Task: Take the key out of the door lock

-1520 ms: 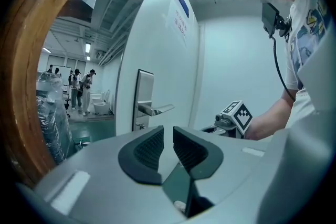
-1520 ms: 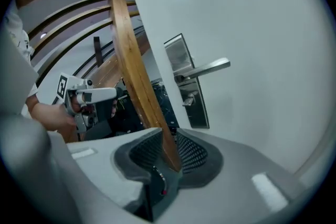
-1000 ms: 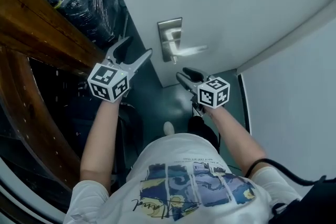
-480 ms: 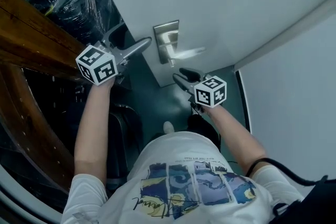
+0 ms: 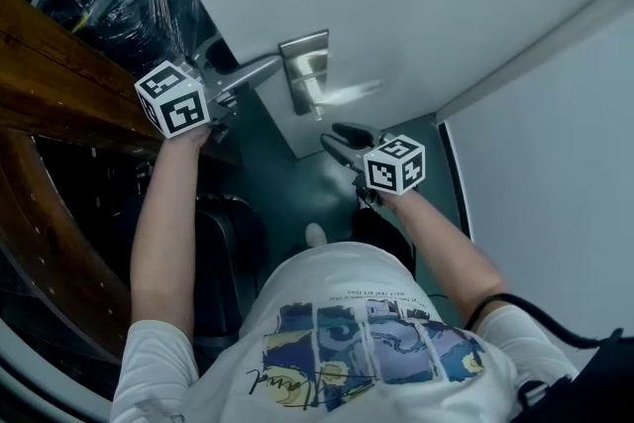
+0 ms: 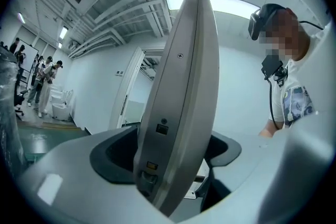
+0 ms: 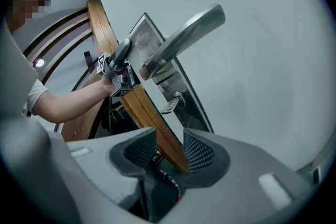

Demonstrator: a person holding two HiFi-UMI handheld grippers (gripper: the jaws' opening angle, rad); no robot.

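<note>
Left gripper straddles the door edge; the key sits in the lock.

Head view: the door's free edge runs between the left gripper's jaws, with a wood rail close on its left. Open floor lies below the door, and a wall closes the right. The right gripper hangs just under the handle, apart from it. Left gripper view: the jaws stand wide and are closing, with the door edge between them; no pad clearly presses on it. Right gripper view: the jaws are a little apart with nothing between them. The key juts from the plate below the handle, ahead of the jaws and untouched.
</note>
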